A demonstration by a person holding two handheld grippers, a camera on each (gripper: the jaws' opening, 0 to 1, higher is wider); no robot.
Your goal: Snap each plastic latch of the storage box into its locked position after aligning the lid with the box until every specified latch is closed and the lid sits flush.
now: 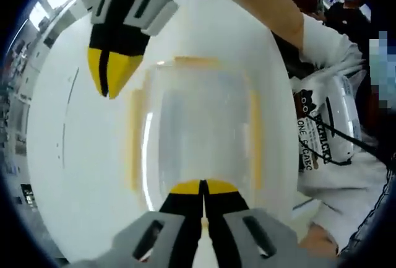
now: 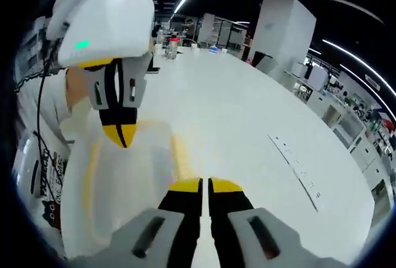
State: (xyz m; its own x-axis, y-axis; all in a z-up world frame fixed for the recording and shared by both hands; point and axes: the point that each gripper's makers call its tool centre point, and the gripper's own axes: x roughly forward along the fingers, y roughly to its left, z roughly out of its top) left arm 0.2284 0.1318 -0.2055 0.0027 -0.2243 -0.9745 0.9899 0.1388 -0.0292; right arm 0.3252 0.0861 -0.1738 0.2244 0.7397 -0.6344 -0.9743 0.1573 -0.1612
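A clear storage box [image 1: 198, 125] with its lid on lies on the white table [image 1: 62, 156]. Yellow latches show on its far side [image 1: 197, 62], left side [image 1: 132, 138] and right side [image 1: 255, 132]. My left gripper [image 1: 203, 187] is shut, its yellow tips resting at the box's near edge. My right gripper [image 1: 111, 73] is also shut and hangs over the box's far left corner. In the right gripper view my right gripper [image 2: 204, 184] sits at one edge of the box [image 2: 124, 175], and the left gripper [image 2: 120, 133] points down at the opposite edge.
A person in a white printed sweatshirt [image 1: 328, 125] stands close beside the table. The table [image 2: 260, 113] runs far back, with a thin ruler-like strip [image 2: 297, 169] on it and bottles [image 2: 170, 42] at its far end. Shelves and workbenches [image 2: 352, 138] line the room.
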